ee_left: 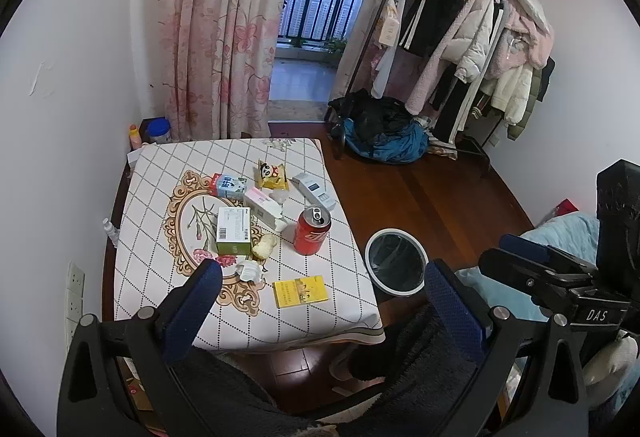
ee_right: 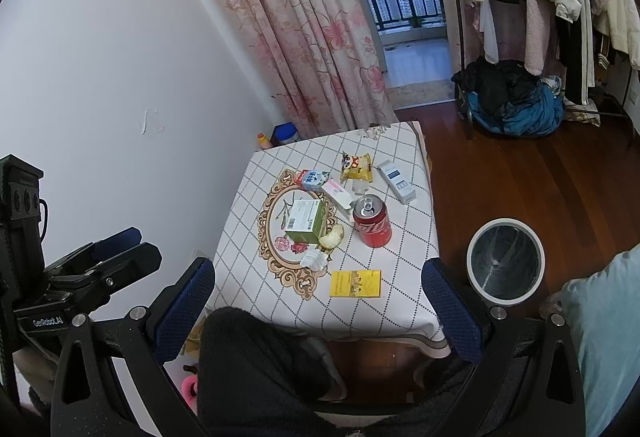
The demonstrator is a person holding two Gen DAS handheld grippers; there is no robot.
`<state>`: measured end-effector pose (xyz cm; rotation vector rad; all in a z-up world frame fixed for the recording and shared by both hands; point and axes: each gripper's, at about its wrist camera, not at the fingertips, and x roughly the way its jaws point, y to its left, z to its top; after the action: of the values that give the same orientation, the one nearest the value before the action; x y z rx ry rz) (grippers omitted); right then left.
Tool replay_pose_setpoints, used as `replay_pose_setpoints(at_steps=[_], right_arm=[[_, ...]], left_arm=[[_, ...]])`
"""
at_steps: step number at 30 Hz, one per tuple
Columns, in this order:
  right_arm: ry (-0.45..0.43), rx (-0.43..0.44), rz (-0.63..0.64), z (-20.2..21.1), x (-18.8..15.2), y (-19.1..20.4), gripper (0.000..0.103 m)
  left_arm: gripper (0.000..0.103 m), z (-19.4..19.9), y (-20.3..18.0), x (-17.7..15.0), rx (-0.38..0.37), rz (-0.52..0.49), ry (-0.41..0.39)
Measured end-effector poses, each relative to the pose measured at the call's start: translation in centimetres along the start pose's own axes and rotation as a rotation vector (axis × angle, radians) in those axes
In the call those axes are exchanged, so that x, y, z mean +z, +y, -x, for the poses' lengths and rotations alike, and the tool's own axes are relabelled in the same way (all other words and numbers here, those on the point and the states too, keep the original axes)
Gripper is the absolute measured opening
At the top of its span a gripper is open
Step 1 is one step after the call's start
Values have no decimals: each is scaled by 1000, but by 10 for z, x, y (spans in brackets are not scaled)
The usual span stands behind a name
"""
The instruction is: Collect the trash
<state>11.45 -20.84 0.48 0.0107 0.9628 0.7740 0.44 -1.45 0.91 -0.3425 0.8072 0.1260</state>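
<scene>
Both grippers hang short of the worktop [ee_left: 160,301], jaws wide, holding and touching nothing: left gripper [ee_left: 324,273], right gripper [ee_right: 318,273]. Trash lies mid-worktop. Yellow pack [ee_left: 300,291] sits nearest: light, stiff card, best pinched across its short sides. Crumpled paper [ee_left: 250,271] is soft and will crush safely. Red can [ee_left: 312,229] stands upright and opened, smooth and easily dented; grip its waist, kept level in case liquid remains. Bin [ee_right: 505,260] waits on the floor beside the worktop.
</scene>
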Motion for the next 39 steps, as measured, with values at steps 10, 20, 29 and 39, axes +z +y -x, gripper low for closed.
replay_pose_setpoints(at_steps=[10, 20, 29, 39], right_arm=[[1, -7, 8, 3, 3, -1, 103], [4, -3, 15, 6, 7, -1, 103], [8, 4, 23, 1, 10, 2, 103], [7, 5, 26, 1, 8, 2, 103]], left_arm=[[103, -1, -4, -1, -3, -3, 0], [103, 2, -4, -1, -19, 2, -6], [103, 2, -2, -1, -20, 1, -6], [103, 3, 0, -2, -19, 1, -5]])
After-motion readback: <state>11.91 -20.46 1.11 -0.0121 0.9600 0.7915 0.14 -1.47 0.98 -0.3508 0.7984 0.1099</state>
